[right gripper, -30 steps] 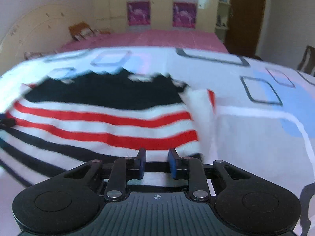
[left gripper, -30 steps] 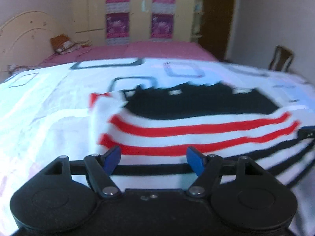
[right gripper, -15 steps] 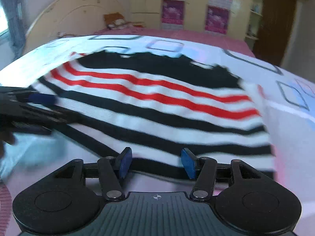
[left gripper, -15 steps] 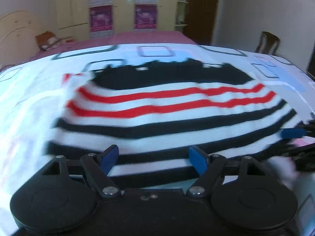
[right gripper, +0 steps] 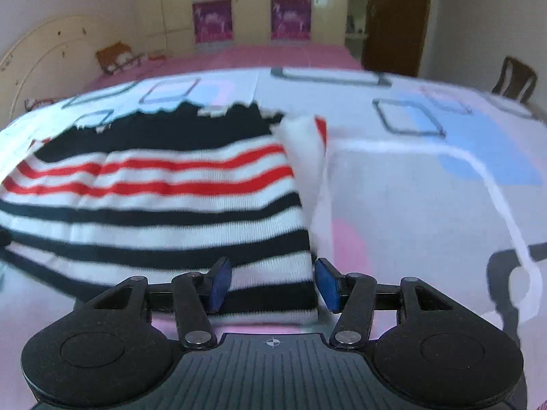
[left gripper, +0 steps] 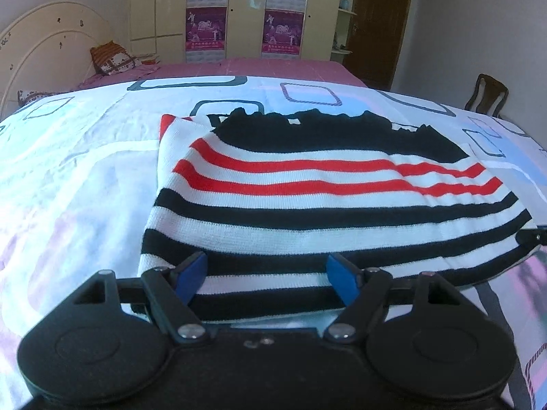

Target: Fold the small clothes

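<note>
Right gripper shifted to striped sweater corner, stripes crosswise, both grippers' fingers wide, left gripper.

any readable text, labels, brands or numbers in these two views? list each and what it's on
None can be read.
Purple posters on the wardrobe doors: they carry print, but it is too small and blurred in both views.
Striped sweater: no visible label or lettering.
Patterned bedsheet: only shapes, no text.
Right gripper body: a crosshair mark, no words.
</note>
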Demonstrator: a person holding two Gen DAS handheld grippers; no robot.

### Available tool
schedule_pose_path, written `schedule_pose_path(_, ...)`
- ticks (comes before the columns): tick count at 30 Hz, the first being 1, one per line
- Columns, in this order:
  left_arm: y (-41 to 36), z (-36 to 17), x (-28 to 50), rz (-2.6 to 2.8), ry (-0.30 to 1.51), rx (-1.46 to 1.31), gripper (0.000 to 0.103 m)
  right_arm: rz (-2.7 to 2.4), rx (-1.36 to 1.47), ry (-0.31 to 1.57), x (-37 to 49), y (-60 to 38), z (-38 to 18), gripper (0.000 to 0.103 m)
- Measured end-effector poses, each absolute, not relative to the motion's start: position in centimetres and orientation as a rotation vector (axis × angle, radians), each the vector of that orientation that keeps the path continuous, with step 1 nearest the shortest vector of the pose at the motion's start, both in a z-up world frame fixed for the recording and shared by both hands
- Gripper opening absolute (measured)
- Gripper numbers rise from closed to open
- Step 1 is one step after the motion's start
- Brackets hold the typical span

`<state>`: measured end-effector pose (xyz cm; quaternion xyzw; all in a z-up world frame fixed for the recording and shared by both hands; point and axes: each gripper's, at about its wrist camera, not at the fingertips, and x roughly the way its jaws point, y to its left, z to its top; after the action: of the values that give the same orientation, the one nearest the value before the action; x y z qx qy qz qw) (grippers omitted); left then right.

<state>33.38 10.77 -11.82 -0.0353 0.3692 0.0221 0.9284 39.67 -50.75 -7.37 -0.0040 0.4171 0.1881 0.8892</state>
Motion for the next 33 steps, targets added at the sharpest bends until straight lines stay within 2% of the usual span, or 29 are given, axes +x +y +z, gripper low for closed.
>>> schedule_pose_path(2, 11.0, -11.8, 33.2, 0.041, 0.757, -0.074, 0.077, 0.412, -0.046, 0.86, 38.9, -50.9, -7.2, 0.034)
schedule_pose_path(4, 11.2, -11.9, 33.1, 0.033, 0.758, -0.069, 0.077, 0.414, -0.067, 0.872, 38.4, -51.2, -7.7, 0.02)
schedule_pose_path(6, 11.6, -12.0, 33.1, 0.026, 0.758, -0.072, 0.077, 0.413, -0.062, 0.873, 38.1, -51.6, -7.9, 0.017)
schedule_pose_path(14, 12.6, -12.0, 32.7, 0.045, 0.769, -0.075, 0.077, 0.395, -0.104, 0.872, 37.7, -51.2, -7.7, 0.017)
schedule_pose_path(18, 12.0, -11.9, 32.8, 0.063, 0.784, -0.045, 0.077, 0.338, -0.129, 0.738, 36.5, -51.1, -5.7, 0.018)
schedule_pose_path(23, 11.3, -12.1, 33.0, 0.093, 0.796, -0.023, 0.078, 0.399, -0.134, 0.842, 37.5, -50.1, -8.1, 0.018)
schedule_pose_path(30, 11.2, -11.7, 32.7, 0.119, 0.819, -0.035, 0.079, 0.407, -0.146, 0.831, 37.5, -50.1, -8.0, 0.018)
schedule_pose_path(31, 11.1, -11.3, 32.4, 0.131, 0.821, -0.042, 0.079, 0.412, -0.145, 0.829, 37.4, -50.1, -7.8, 0.02)
schedule_pose_path(32, 11.0, -11.0, 32.0, 0.139, 0.818, -0.047, 0.082, 0.41, -0.142, 0.825, 37.1, -50.2, -7.7, 0.027)
schedule_pose_path(33, 10.8, -10.7, 31.4, 0.147, 0.817, -0.048, 0.085, 0.415, -0.135, 0.817, 36.8, -50.4, -7.3, 0.047)
